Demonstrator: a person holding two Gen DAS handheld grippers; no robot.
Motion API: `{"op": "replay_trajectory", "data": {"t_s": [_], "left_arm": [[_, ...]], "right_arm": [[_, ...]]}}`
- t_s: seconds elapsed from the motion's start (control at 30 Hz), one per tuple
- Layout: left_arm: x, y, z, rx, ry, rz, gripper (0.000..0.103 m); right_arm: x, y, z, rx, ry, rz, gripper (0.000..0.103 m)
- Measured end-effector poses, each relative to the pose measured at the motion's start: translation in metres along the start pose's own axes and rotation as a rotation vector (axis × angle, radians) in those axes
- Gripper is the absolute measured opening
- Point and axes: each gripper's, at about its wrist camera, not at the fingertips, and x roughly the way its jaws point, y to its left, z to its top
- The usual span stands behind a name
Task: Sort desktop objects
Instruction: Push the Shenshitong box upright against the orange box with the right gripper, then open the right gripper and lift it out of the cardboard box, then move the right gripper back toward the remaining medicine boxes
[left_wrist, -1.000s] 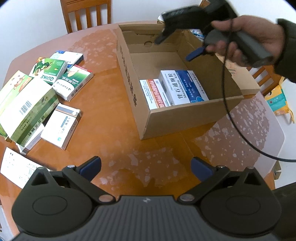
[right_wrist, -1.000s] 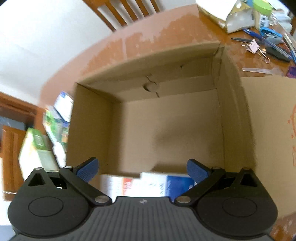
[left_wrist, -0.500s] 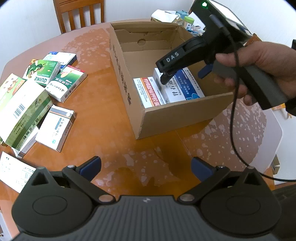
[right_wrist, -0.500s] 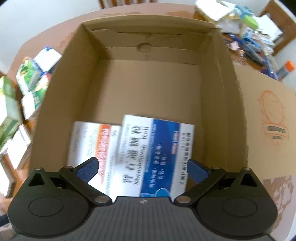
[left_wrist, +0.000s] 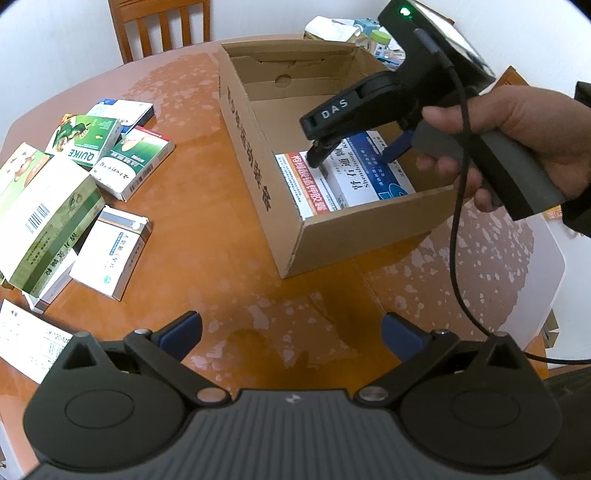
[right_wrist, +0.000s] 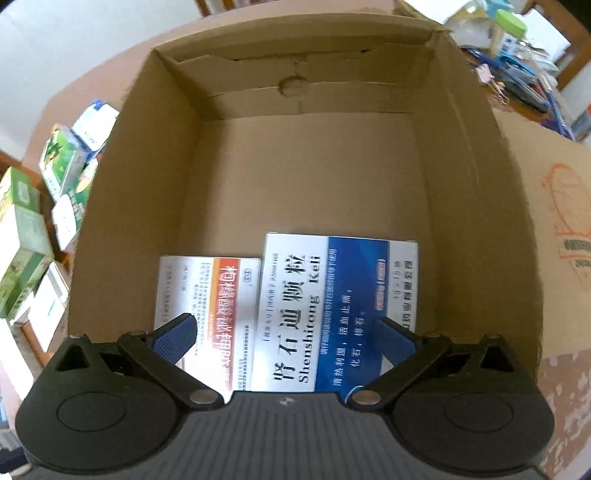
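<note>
- Round glossy brown wooden table (left_wrist: 207, 221).
- Open brown cardboard box (left_wrist: 258, 177) at one o'clock.
- Scattered green and white medicine cartons (left_wrist: 110, 254) at nine o'clock.

Brown carton (right_wrist: 461, 192), blue-and-white box (right_wrist: 332, 302)

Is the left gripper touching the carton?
Apart. The left wrist view shows bare table between the open left gripper and the carton.

A home dining room, by the look of it: a round wooden table (left_wrist: 207, 229) with a slatted wooden chair (left_wrist: 162, 26) pushed up to its far edge against a plain white wall. Along the table's far right edge lies household clutter (right_wrist: 517, 62) of pens, clips and jars.
</note>
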Motion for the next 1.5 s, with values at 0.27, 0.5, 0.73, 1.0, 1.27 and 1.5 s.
{"op": "replay_trajectory", "data": {"t_s": [0.27, 0.5, 0.73, 1.0, 1.27, 1.5], "left_arm": [[-0.012, 0.000, 0.008, -0.011, -0.102, -0.080, 0.103], [-0.024, -0.004, 0.028, 0.006, -0.198, -0.123, 0.103], [-0.037, -0.022, 0.050, 0.077, -0.268, -0.166, 0.103], [-0.022, -0.048, 0.058, 0.145, -0.216, -0.146, 0.103], [-0.012, -0.080, 0.059, 0.235, -0.167, -0.155, 0.103], [-0.023, -0.075, 0.038, 0.211, -0.157, -0.125, 0.103]], "right_arm": [[0.020, 0.003, -0.001, -0.010, 0.036, -0.180, 0.103], [0.007, -0.003, 0.006, 0.053, -0.023, -0.007, 0.103], [-0.112, -0.053, -0.016, 0.202, -0.487, 0.112, 0.103], [-0.184, -0.120, -0.083, 0.205, -0.809, -0.036, 0.103], [-0.168, -0.135, -0.141, 0.167, -0.821, -0.063, 0.103], [-0.176, -0.114, -0.150, 0.000, -0.819, 0.040, 0.103]]}}
